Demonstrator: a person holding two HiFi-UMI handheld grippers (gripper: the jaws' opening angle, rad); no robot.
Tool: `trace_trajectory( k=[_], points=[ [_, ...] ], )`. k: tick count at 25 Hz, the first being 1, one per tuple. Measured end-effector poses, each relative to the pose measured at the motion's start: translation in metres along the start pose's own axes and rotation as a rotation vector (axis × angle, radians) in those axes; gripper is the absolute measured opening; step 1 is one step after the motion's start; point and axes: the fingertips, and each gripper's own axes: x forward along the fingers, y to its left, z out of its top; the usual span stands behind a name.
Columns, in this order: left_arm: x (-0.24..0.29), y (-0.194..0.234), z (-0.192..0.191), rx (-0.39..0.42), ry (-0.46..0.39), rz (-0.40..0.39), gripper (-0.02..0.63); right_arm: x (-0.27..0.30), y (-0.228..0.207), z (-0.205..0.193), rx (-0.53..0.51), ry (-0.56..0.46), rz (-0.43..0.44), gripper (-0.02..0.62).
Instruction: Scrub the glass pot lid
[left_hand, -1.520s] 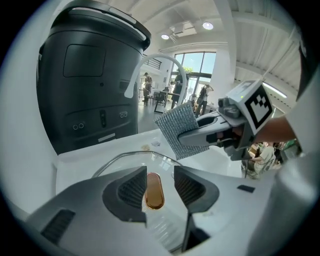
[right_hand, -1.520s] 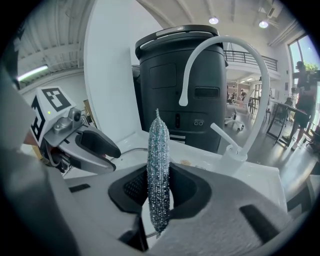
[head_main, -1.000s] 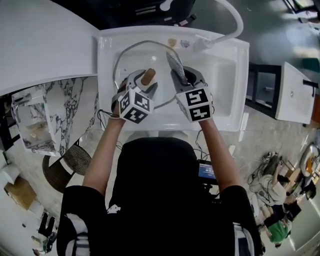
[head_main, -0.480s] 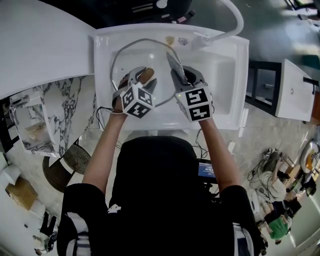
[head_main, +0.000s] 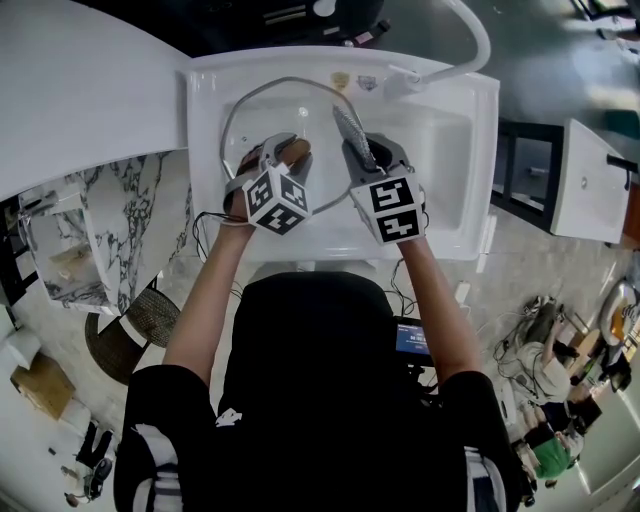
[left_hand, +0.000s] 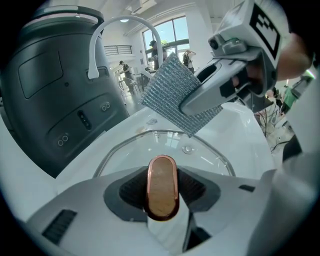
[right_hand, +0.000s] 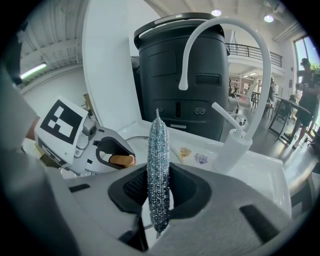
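The glass pot lid (head_main: 262, 108) lies in the white sink (head_main: 450, 140), its steel rim arching in front of me (left_hand: 165, 142). My left gripper (left_hand: 162, 197) straddles the lid's copper-brown knob (left_hand: 162, 186). Its jaws are closing, and the dark pads sit against both sides of the knob. My right gripper (right_hand: 158, 200) is shut on a silvery mesh scrub pad (right_hand: 158, 170) held upright on edge. The scrub pad (head_main: 350, 128) hovers over the lid's right part, just right of the left gripper (head_main: 285, 158). From the left gripper view, the pad (left_hand: 172, 95) hangs above the glass.
A white curved faucet (right_hand: 225, 70) rises at the sink's back right, with small stickers on the rim near its base. A big black bin (right_hand: 172, 70) stands behind the sink. A white counter (head_main: 80, 90) lies to the left.
My left gripper has shifted slightly left and back, settling around the knob, and its jaws look narrower. The right gripper with the scrub pad has barely moved.
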Motion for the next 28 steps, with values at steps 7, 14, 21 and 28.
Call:
trace_trajectory(
  k=[7,14,21,28],
  points=[
    [0.000,0.000,0.000,-0.001,-0.007,-0.011,0.169,0.004,-0.001,-0.003,-0.097,0.032,-0.009,0.072],
    [0.000,0.000,0.000,-0.006,-0.027,-0.032,0.169,0.010,-0.014,0.003,-0.331,0.105,-0.034,0.071],
    [-0.001,-0.001,0.000,-0.011,-0.037,-0.038,0.167,0.019,-0.022,0.011,-0.436,0.145,-0.032,0.071],
    [-0.001,-0.001,0.001,-0.027,-0.034,-0.047,0.167,0.036,-0.021,0.013,-0.678,0.211,-0.040,0.069]
  ],
)
